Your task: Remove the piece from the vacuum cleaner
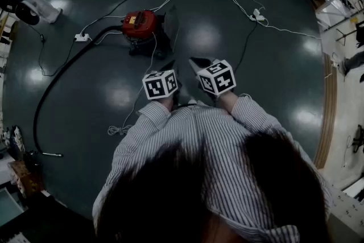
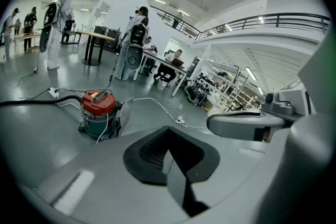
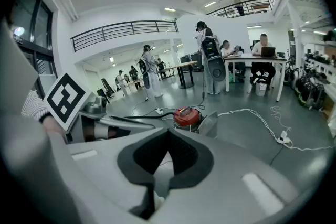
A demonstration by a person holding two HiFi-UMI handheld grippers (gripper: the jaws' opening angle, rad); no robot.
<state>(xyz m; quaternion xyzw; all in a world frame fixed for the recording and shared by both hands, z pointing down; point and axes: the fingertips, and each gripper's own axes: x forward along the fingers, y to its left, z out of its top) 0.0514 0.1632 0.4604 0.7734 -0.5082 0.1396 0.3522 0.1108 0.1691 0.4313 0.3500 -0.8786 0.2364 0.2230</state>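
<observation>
1. Progress appears to be nil: the vacuum cleaner [image 1: 139, 25] stands on the dark floor [image 1: 273, 65], well ahead of the person and well apart from both grippers.
2. Left gripper [image 2: 168, 131]: its jaws are together with nothing between them, and it points down and forward towards the machine.
3. Right gripper [image 3: 168, 134]: its jaws are likewise closed and empty. It is held just beside the left one, aimed the same way.
4. On the machine, the black hose [image 1: 57, 79] seems still joined to the red-topped body and curves away across the floor. A grey panel [image 3: 210, 124] stands against the body's side. I cannot tell which of these is the piece to come off, and nothing looks detached.
5. By my judgement the whole job remains: closing the gap to the vacuum cleaner, opening a gripper, taking hold of the piece, steadying the body with the other gripper if needed, and pulling the piece free.
</observation>
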